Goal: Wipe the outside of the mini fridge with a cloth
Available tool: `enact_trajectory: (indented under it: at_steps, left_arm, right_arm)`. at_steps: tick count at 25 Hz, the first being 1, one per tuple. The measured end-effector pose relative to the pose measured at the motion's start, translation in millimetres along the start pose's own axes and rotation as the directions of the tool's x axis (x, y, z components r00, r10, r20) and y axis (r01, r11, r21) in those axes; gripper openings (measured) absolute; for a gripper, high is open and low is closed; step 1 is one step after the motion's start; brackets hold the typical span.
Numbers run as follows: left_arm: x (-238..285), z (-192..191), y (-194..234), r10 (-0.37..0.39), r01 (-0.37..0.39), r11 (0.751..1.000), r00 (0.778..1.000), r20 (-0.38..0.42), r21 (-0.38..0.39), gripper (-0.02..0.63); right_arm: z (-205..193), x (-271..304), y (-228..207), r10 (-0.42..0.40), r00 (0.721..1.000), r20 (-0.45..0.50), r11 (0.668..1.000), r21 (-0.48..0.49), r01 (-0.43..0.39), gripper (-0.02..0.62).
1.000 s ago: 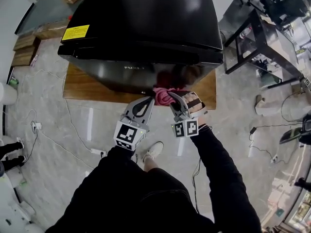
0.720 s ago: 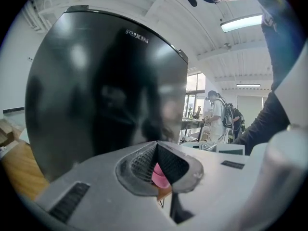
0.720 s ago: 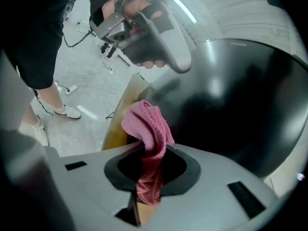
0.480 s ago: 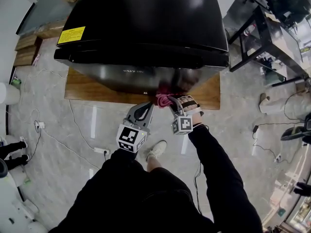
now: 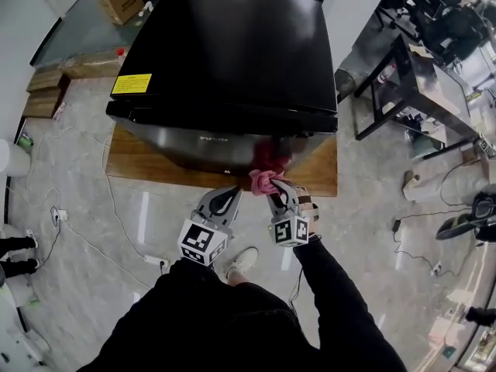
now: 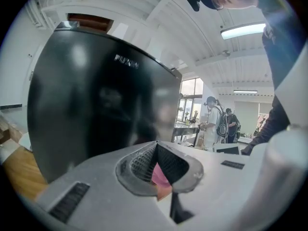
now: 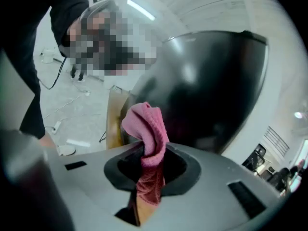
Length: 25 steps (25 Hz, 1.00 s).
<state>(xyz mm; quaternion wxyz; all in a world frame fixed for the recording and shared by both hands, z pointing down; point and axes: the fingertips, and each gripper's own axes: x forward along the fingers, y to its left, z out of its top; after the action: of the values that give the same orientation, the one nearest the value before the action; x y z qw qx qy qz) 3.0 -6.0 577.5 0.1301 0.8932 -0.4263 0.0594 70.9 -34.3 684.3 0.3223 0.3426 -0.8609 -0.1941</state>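
My right tool (image 5: 273, 187) pinches the pink cloth (image 5: 263, 180) at the lower front of the fridge (image 5: 232, 53). My left tool (image 5: 229, 194) is pressed together, idle beside it. I judge I'm mid-wipe. Next I should sweep the cloth across the door, pressing steadily.

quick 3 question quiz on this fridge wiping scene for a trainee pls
1. Which gripper holds the pink cloth? A the left gripper; B the right gripper.
2. True or false: the fridge door stands open.
3. Fill in: the fridge stands on a ___ board.

Key: 1 B; 2 false, the door is shut; 3 wooden.
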Motion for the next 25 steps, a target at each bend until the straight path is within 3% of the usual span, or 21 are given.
enact_trajectory:
  at_steps: [3,6,9,18,25]
  left_arm:
    - [-4.1,39.0,-25.8,-0.038,0.036,0.999,0.998,0.047,0.026,0.006]
    - [-8.0,78.2,-52.8,-0.083,0.078,0.995,0.992,0.090,0.059,0.006]
    - [-5.1,107.7,-77.1,-0.123,0.117,0.992,0.986,0.115,0.054,0.006]
    - [28.9,160.1,-129.2,-0.302,0.296,0.953,0.945,0.123,0.067,0.006]
    - [50.2,175.1,-163.6,-0.454,0.445,0.890,0.884,0.109,0.096,0.006]
  right_arm:
    - [32.9,-47.1,-46.4,-0.136,0.990,0.044,0.984,0.120,0.130,0.071]
    - [56.9,-95.2,-89.4,-0.258,0.964,0.067,0.937,0.261,0.233,0.071]
    - [71.3,-135.5,-124.5,-0.335,0.938,0.088,0.888,0.364,0.282,0.071]
    - [102.0,-183.6,-200.7,-0.450,0.890,0.072,0.828,0.406,0.386,0.072]
    - [110.6,-179.4,-245.9,-0.469,0.882,0.040,0.800,0.443,0.405,0.074]
